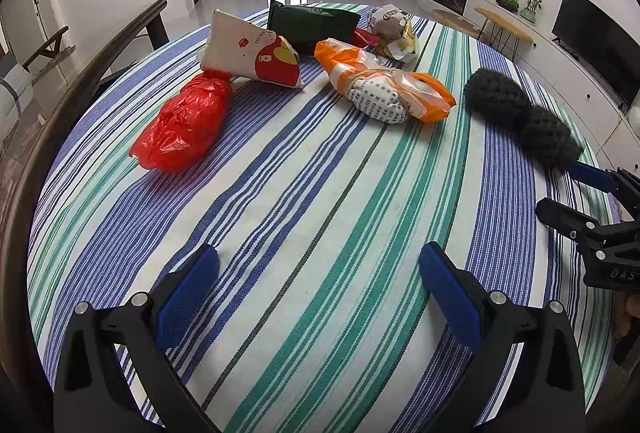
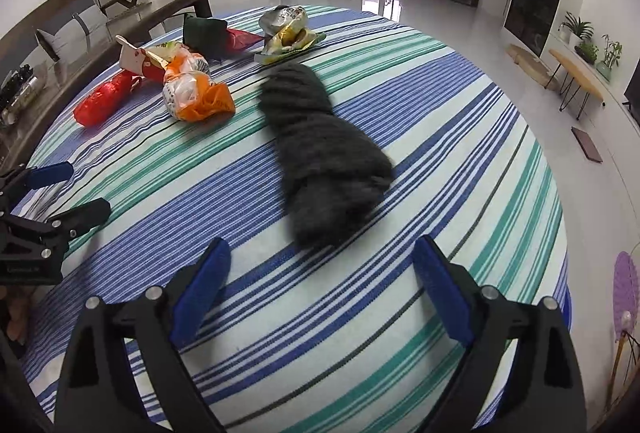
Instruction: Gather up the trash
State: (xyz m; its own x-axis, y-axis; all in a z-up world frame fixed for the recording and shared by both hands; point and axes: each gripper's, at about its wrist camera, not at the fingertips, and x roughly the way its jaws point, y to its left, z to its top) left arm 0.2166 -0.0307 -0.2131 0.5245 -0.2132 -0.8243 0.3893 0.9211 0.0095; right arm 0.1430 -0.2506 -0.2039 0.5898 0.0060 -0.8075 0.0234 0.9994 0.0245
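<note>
Tongs both gaping wide, holding nothing. Lining up right gripper (image 2: 320, 269) on black bag (image 2: 320, 149); left gripper (image 1: 320, 273) idling. Needing forward reach, then squeeze.

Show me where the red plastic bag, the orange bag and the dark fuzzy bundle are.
red plastic bag (image 1: 184, 125), left wrist view, middle of its crinkled body.
orange bag (image 1: 384, 87), left wrist view, on the printed wad inside it.
dark fuzzy bundle (image 2: 320, 149), right wrist view, middle of its length.
</note>
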